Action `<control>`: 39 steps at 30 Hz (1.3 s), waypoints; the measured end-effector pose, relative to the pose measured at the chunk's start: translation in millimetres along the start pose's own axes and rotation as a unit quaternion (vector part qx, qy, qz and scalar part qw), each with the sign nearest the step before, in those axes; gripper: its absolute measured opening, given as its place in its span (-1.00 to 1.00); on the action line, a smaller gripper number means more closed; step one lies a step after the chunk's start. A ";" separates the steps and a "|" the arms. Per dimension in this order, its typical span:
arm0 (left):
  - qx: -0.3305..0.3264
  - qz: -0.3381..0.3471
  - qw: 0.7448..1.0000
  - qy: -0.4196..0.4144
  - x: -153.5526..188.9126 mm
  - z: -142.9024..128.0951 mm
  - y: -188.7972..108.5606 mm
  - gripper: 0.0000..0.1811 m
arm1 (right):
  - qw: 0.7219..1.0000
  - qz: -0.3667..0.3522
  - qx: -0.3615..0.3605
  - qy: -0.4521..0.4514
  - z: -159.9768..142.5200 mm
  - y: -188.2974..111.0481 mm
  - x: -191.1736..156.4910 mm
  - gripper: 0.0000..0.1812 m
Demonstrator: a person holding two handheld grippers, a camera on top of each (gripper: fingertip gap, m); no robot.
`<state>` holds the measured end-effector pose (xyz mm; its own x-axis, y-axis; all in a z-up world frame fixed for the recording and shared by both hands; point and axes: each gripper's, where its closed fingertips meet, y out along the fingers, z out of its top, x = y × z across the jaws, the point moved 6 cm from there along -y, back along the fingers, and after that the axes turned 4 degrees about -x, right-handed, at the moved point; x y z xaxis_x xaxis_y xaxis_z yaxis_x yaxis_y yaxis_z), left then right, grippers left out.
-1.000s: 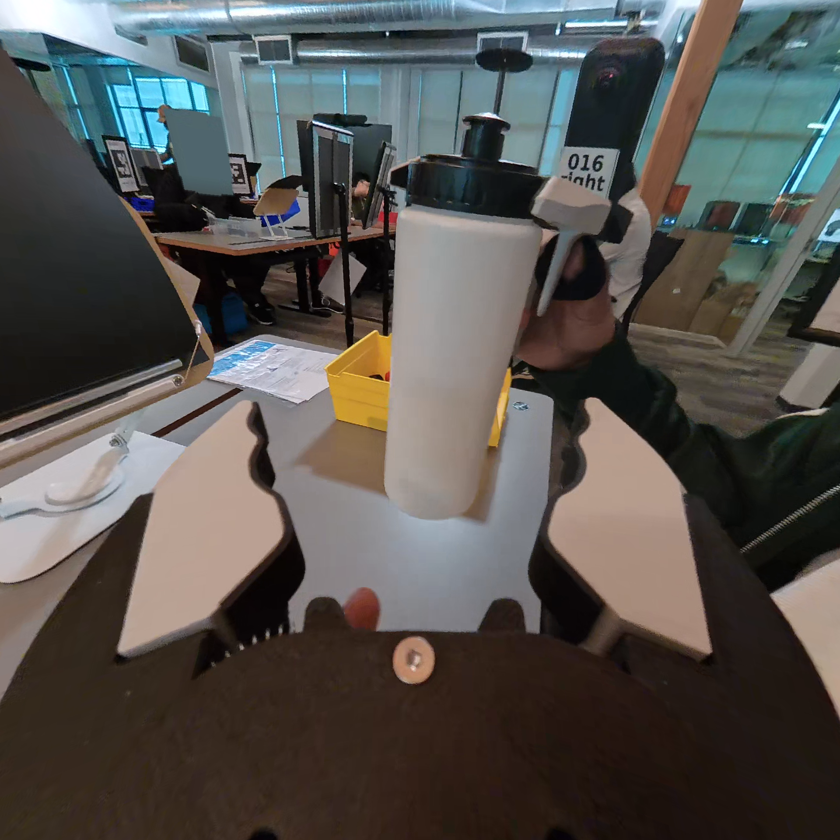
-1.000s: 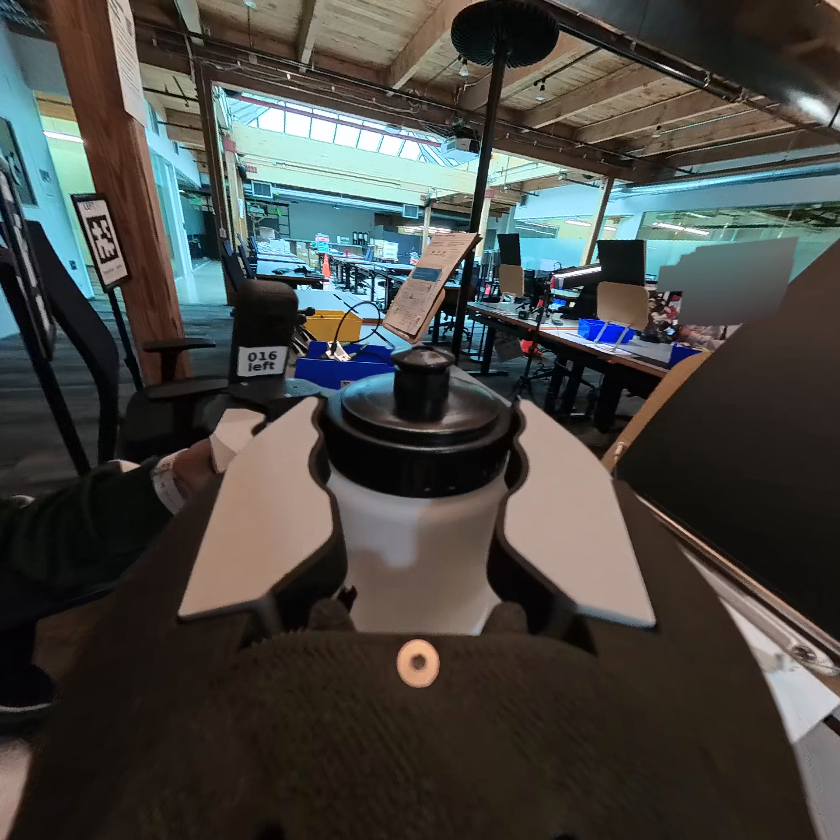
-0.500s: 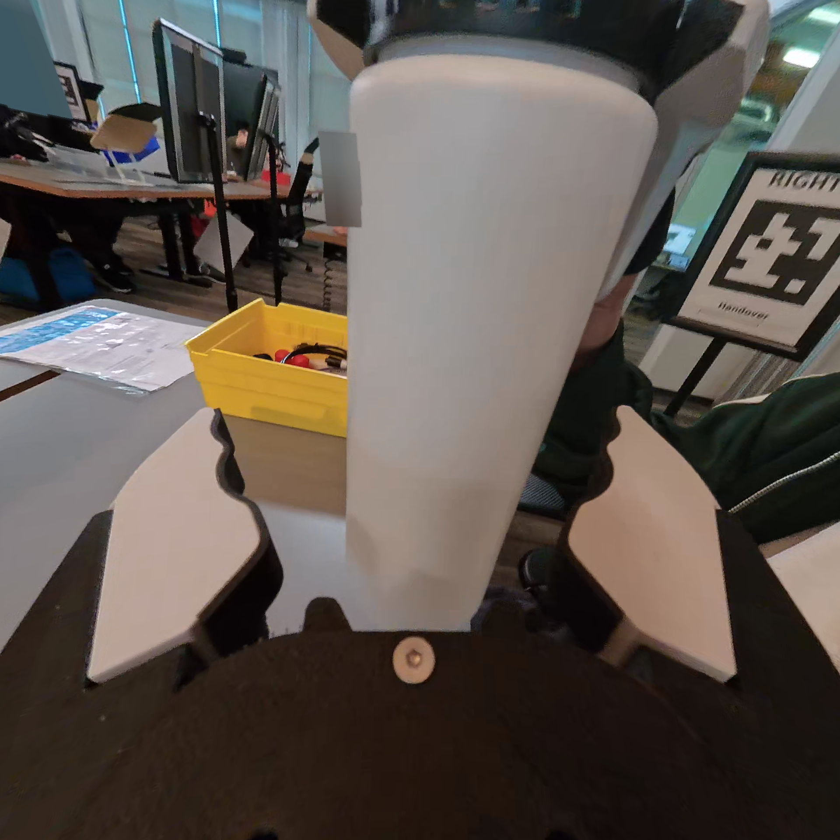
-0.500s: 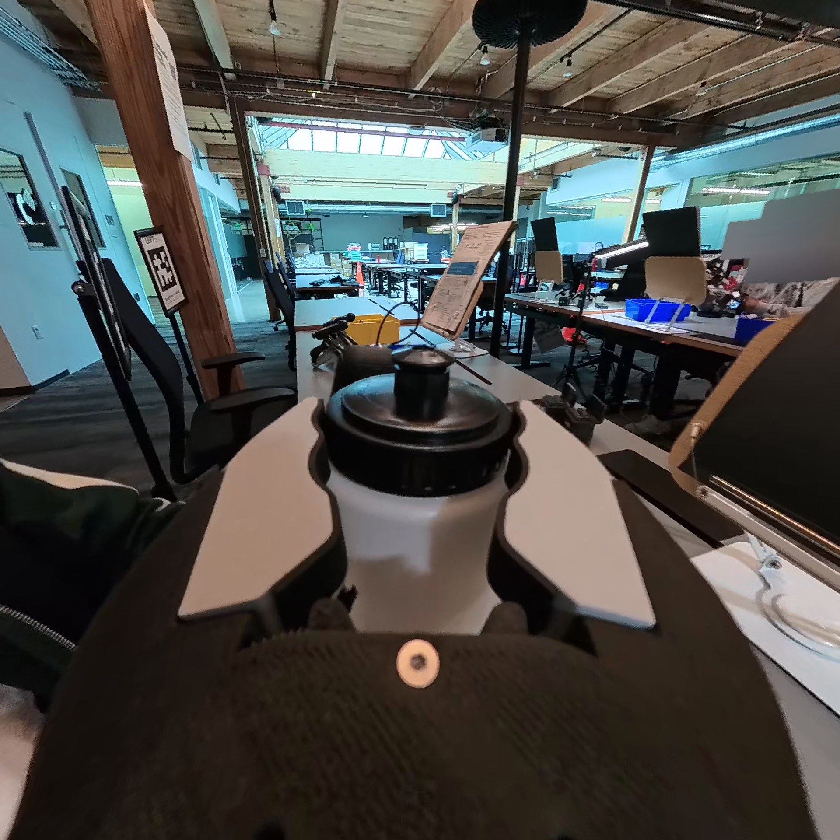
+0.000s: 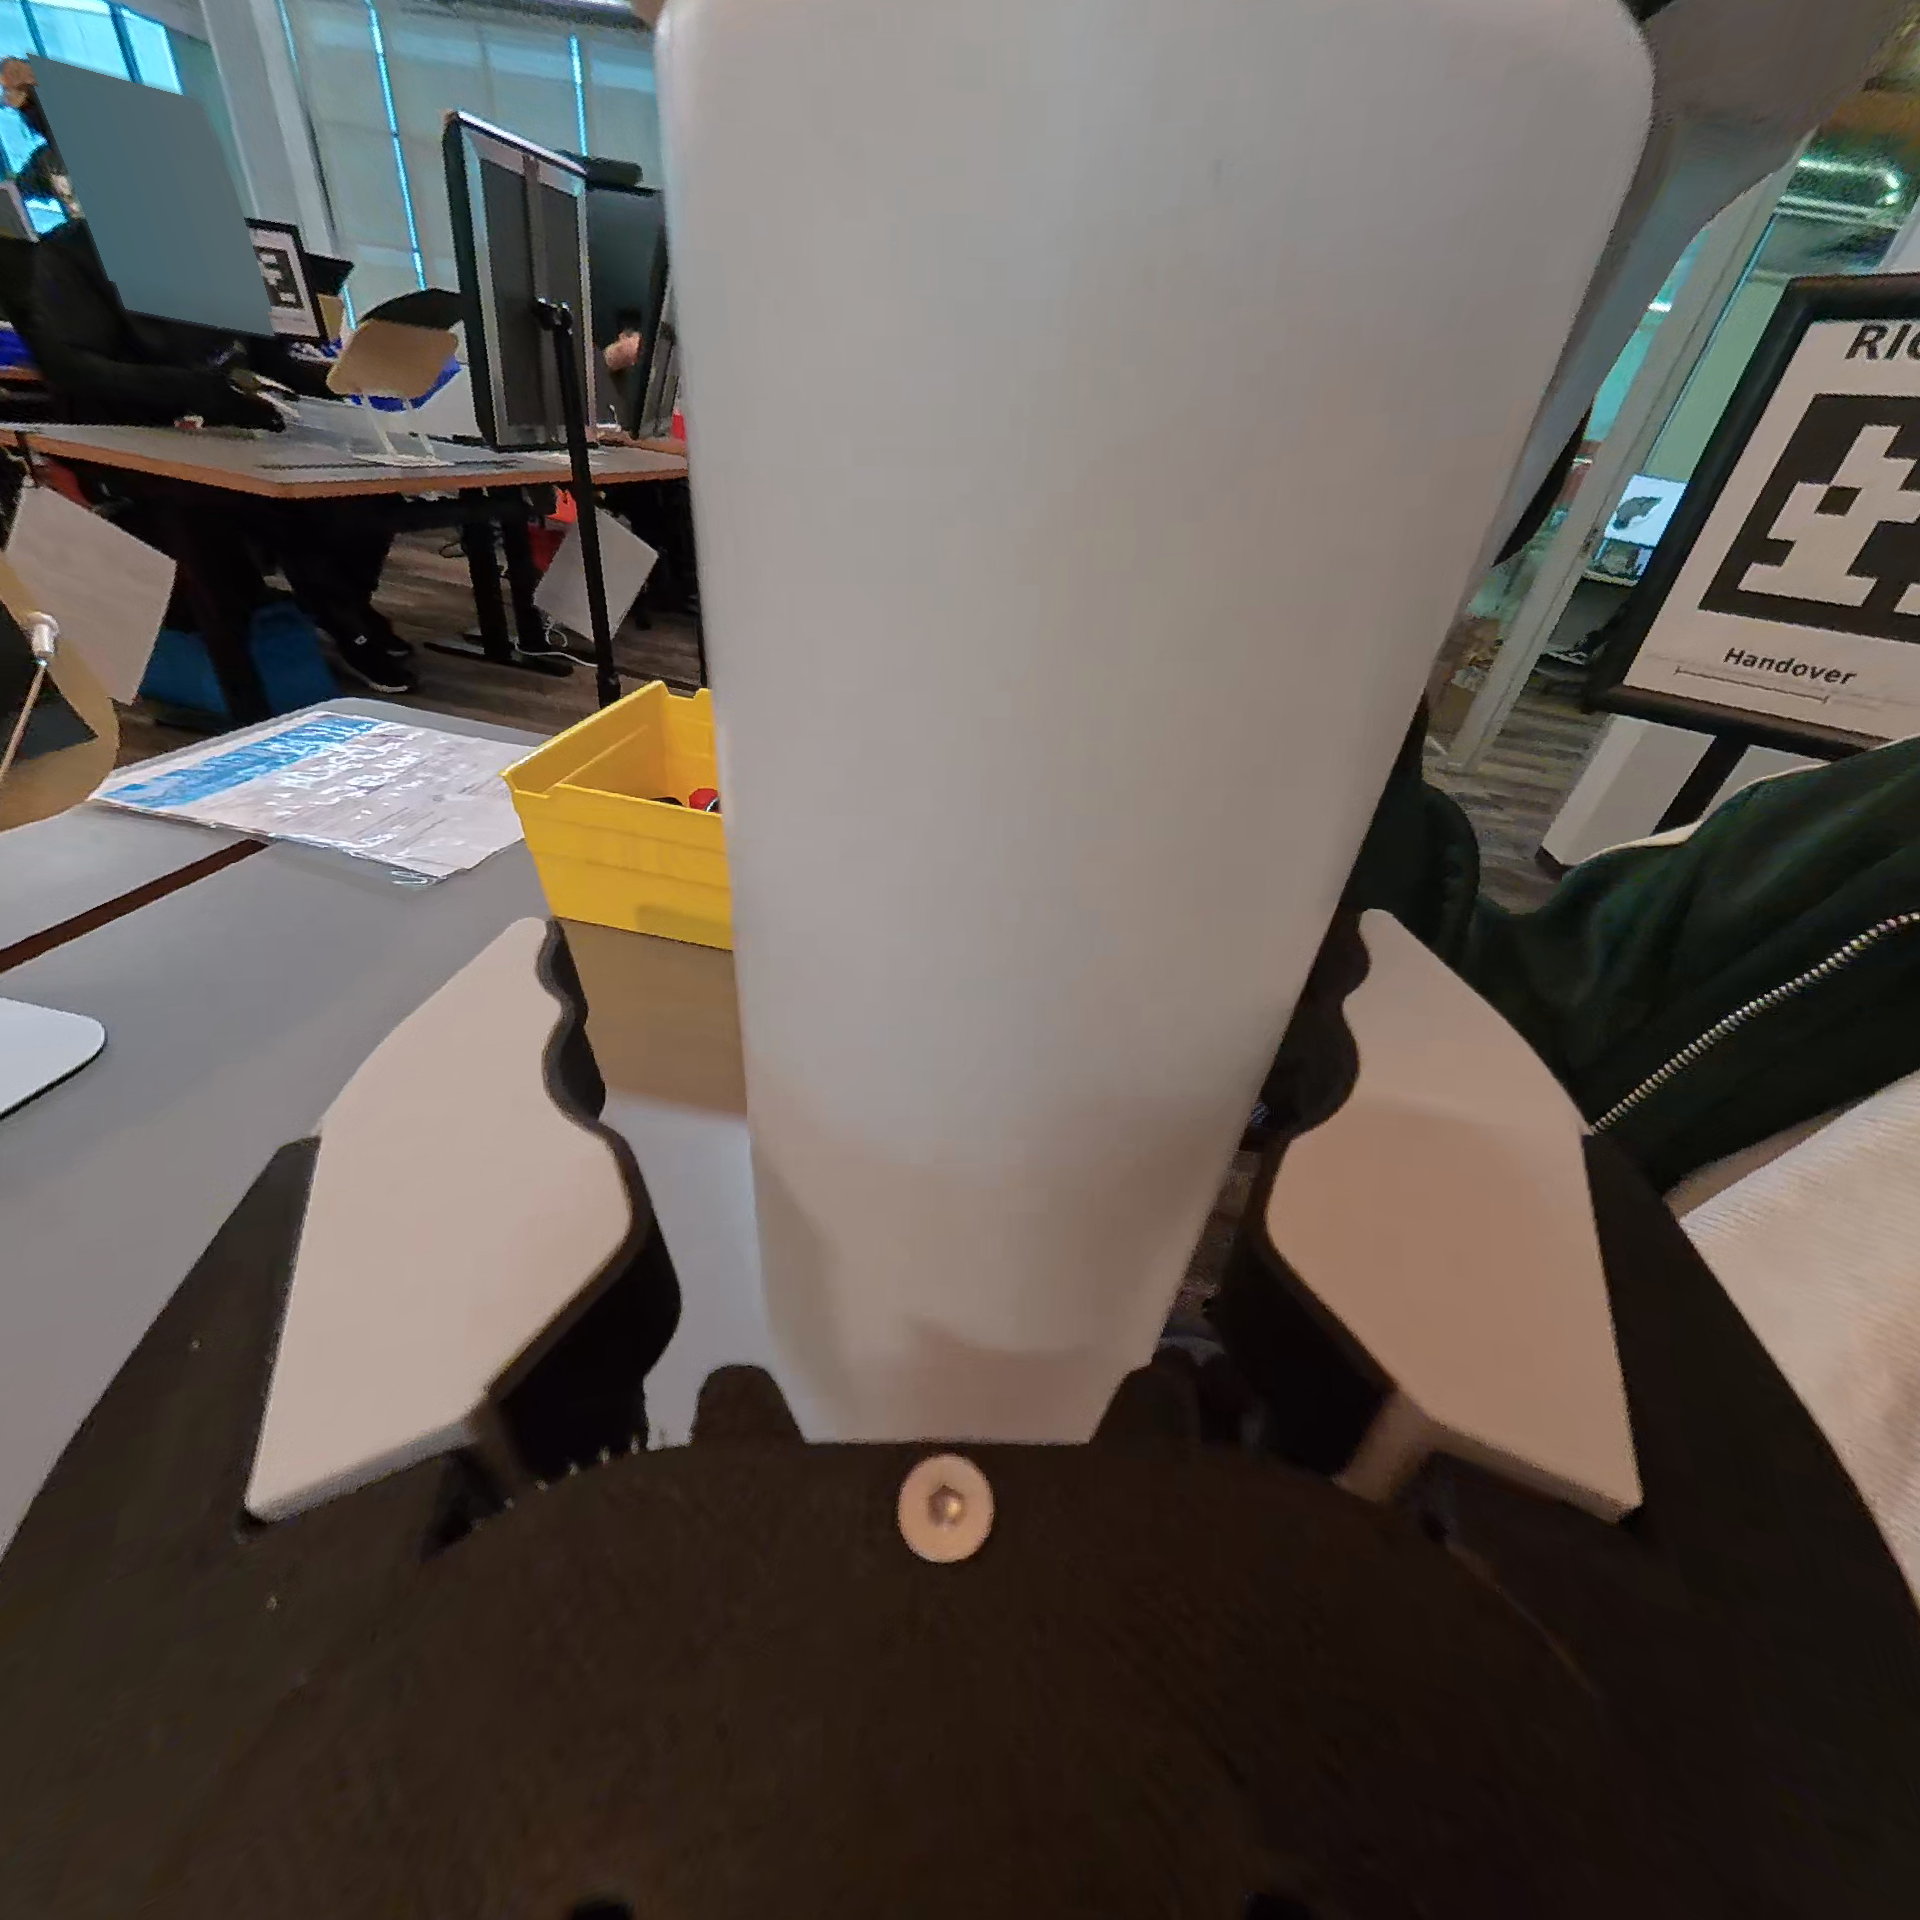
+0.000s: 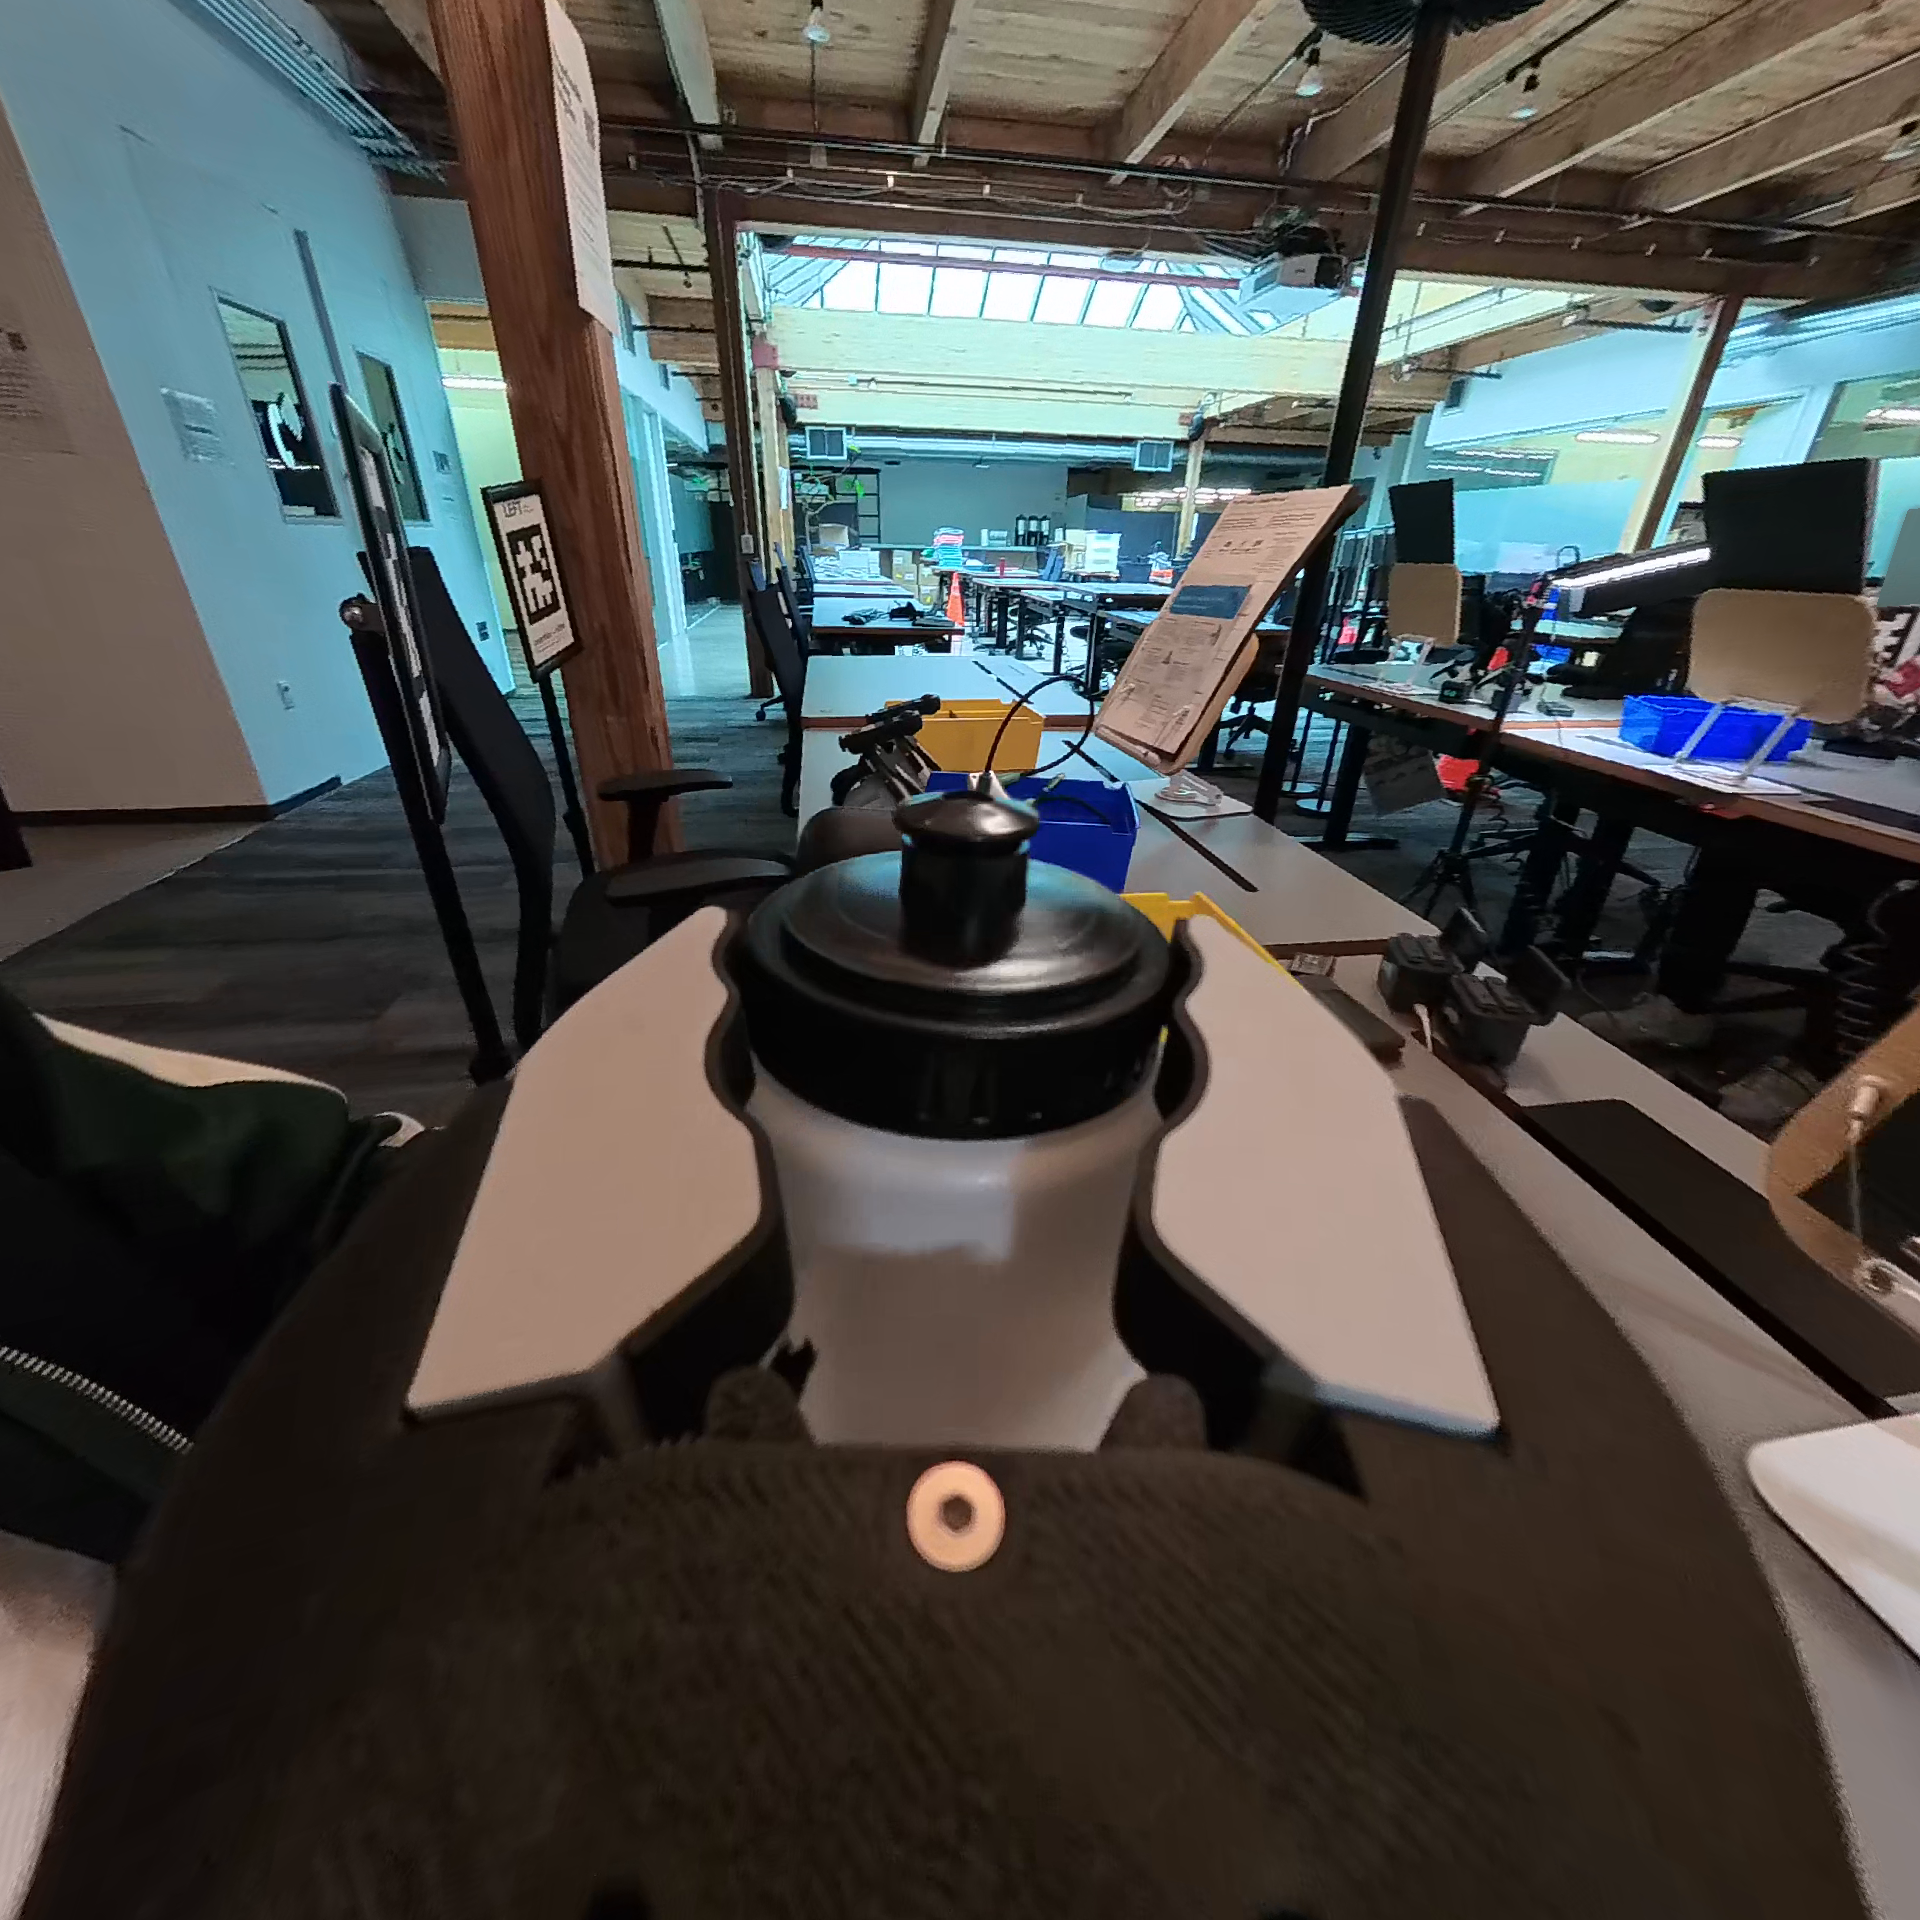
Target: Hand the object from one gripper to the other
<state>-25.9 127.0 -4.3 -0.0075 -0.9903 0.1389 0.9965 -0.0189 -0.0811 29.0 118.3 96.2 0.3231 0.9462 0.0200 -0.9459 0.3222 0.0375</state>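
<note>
The right claw (image 6: 961,1060) is gripping a white squeeze bottle (image 6: 951,1226) just under its black cap (image 6: 956,997), with both pale fingers (image 6: 613,1174) pressing against the neck and the pull spout pointing up and away from the camera. In the left wrist view the bottle (image 5: 1049,644) is hanging upright in the air, its lower body sitting between the fingers of the left claw (image 5: 951,1174). That claw is standing wide open: the left finger (image 5: 447,1226) is showing a clear gap to the bottle wall, while the right finger (image 5: 1444,1226) is lying very close to it, and I cannot tell whether it is touching. Behind the bottle, a yellow bin (image 5: 623,831) is sitting on the grey surface (image 5: 208,997), beside a printed sheet (image 5: 312,790). A dark green zipped sleeve (image 5: 1714,935) is showing at the right edge
</note>
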 end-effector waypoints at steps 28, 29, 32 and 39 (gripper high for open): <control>-0.012 0.025 0.999 0.021 6.7 15.3 -17.3 0.29 | 0.999 0.022 -0.035 0.000 -17.9 22.4 -8.4 -0.15; -0.014 0.025 0.999 0.023 7.0 15.4 -17.6 0.28 | 0.999 0.021 -0.036 0.000 -18.2 22.5 -8.3 -0.15; -0.018 0.022 0.999 0.032 9.3 15.8 -18.4 0.16 | 0.999 0.019 -0.034 0.001 -18.4 22.3 -7.5 -0.15; -0.011 0.028 0.999 0.035 10.0 17.6 -19.5 0.16 | 0.999 0.021 -0.025 0.001 -17.0 21.8 -7.5 -0.14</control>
<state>-43.9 119.9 16.1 0.0413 -0.9971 0.0639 0.9936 0.0342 -0.1080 5.4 118.8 79.9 0.2824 0.9591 0.0177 -0.9591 0.2827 -0.0134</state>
